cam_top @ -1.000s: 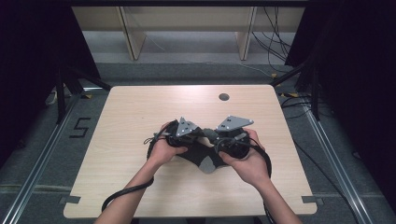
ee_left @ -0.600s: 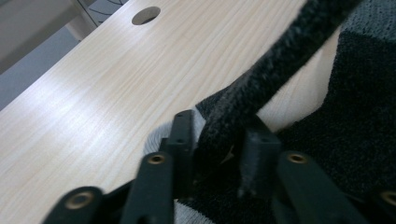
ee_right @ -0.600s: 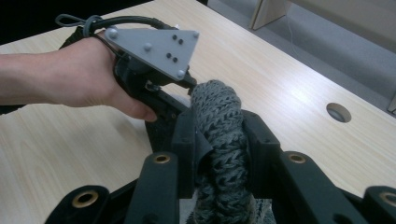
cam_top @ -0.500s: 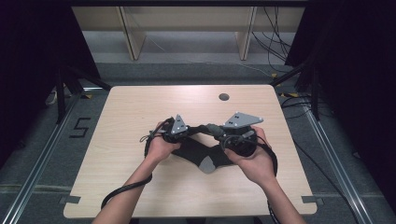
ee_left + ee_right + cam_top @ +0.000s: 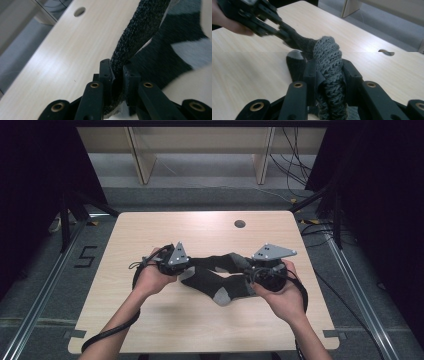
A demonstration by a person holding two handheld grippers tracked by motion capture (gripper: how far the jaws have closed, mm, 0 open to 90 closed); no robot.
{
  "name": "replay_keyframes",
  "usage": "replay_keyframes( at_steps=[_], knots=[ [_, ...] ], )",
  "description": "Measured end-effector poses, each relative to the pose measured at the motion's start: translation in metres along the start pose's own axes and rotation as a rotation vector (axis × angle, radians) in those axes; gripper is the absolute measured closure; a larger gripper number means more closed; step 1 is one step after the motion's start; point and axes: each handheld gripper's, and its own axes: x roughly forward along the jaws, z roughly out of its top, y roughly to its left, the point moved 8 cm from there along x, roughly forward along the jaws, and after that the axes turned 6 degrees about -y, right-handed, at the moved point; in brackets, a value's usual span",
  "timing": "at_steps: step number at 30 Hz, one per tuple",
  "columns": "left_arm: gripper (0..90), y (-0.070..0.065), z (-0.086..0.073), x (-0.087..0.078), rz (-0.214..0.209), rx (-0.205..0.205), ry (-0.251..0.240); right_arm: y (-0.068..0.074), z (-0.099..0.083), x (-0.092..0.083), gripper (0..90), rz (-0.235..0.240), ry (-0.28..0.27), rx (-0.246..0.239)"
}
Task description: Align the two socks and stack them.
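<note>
Socks: dark pair at mid-desk point(image 5: 150, 227). Upper sock point(image 5: 215, 262) stretched taut, long axis running between both hands; second sock point(image 5: 220, 285) lies just under it, grey heel and toe. Left gripper point(image 5: 117, 75) just closed, fingers clamped on one end; right gripper point(image 5: 329, 75) fingers pinch the bunched cuff end.

Even overhead light on table point(image 5: 150, 330), dark edges; gripper views soft, blurred up close.

A light wooden table point(image 5: 150, 230) with a hole point(image 5: 240, 224).
</note>
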Motion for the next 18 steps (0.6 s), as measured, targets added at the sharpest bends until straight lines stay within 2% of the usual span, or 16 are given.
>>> replay_keyframes(
  at_steps=[1, 2, 3, 5, 8, 9, 12, 14, 15, 16, 17, 18],
  knots=[
    [79.9, -0.006, -0.003, -0.008, -0.019, 0.006, 0.021, 0.001, -0.006, -0.002, 69.9, 0.007, 0.01, 0.015],
    [79.9, -0.006, -0.003, -0.008, -0.019, 0.006, 0.021, 0.001, -0.006, -0.002, 69.9, 0.007, 0.01, 0.015],
    [80.0, -0.011, -0.006, -0.014, -0.035, 0.021, 0.041, 0.004, -0.012, -0.002, 69.9, 0.017, 0.021, 0.025],
    [80.1, -0.016, -0.007, -0.018, -0.051, 0.021, 0.052, 0.005, -0.016, -0.003, 69.9, 0.019, 0.019, 0.007],
    [80.2, -0.021, -0.008, -0.018, -0.064, 0.019, 0.064, 0.009, -0.02, -0.005, 69.8, 0.029, 0.039, 0.024],
    [80.1, -0.027, -0.009, -0.017, -0.078, 0.017, 0.065, 0.01, -0.025, -0.006, 69.8, 0.026, 0.041, 0.02],
    [80.0, -0.032, -0.01, -0.013, -0.094, 0.018, 0.072, 0.011, -0.033, -0.007, 69.7, 0.025, 0.056, 0.001],
    [80.0, -0.032, -0.01, -0.01, -0.095, 0.02, 0.073, 0.011, -0.037, -0.007, 69.6, 0.03, 0.068, 0.014],
    [79.9, -0.033, -0.011, -0.006, -0.108, 0.015, 0.081, 0.009, -0.042, -0.007, 69.6, 0.031, 0.078, 0.019],
    [79.8, -0.033, -0.011, -0.003, -0.113, 0.016, 0.088, 0.01, -0.045, -0.008, 69.5, 0.03, 0.095, 0.056],
    [79.8, -0.033, -0.011, 0.0, -0.12, 0.017, 0.092, 0.007, -0.046, -0.007, 69.5, 0.028, 0.084, 0.03],
    [79.8, -0.033, -0.01, 0.004, -0.127, 0.015, 0.098, 0.006, -0.048, -0.007, 69.5, 0.026, 0.088, 0.036]
  ],
)
